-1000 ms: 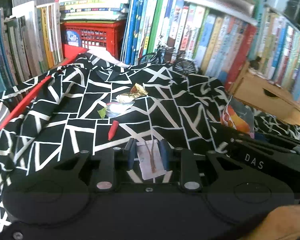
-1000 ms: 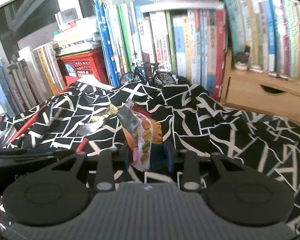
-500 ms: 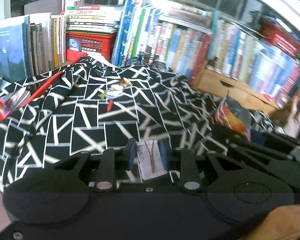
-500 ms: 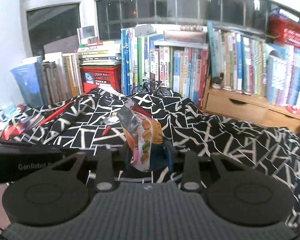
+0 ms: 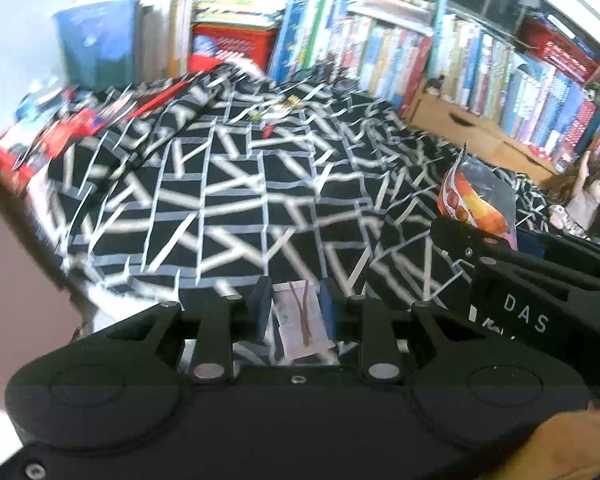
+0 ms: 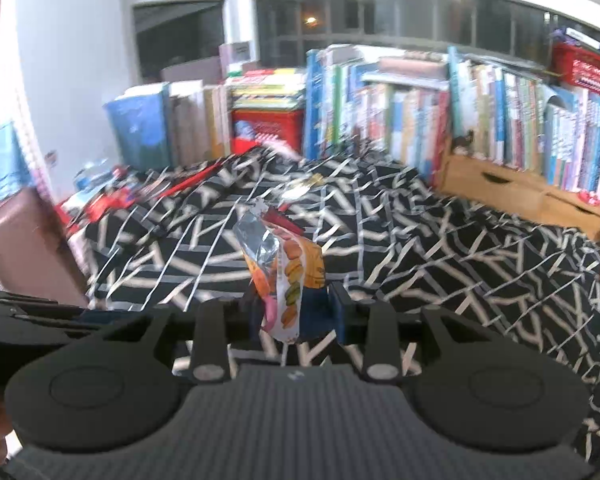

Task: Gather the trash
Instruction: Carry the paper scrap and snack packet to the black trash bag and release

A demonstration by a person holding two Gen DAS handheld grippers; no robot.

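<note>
My left gripper (image 5: 294, 308) is shut on a small white paper wrapper (image 5: 302, 322) with brown lines, held above the near edge of the black-and-white cloth (image 5: 236, 208). My right gripper (image 6: 296, 312) is shut on an orange and silver snack bag (image 6: 284, 264) that sticks up between its blue pads. That same snack bag (image 5: 476, 196) and the right gripper's black body show at the right of the left wrist view. Far across the cloth lie a gold and silver foil scrap (image 5: 286, 105) and a small red piece (image 5: 267, 131).
Rows of books (image 6: 440, 120) and a red crate (image 6: 266, 128) line the far side, with a wooden drawer unit (image 6: 512, 192) on the right. A doll (image 5: 580, 200) sits at the right. Red-covered books (image 5: 60, 132) lie at the cloth's left edge.
Both grippers have pulled back and up from the cloth with their trash still held. The foil scraps and bookshelf now look much farther away, and the cloth's near edge has come into view.
</note>
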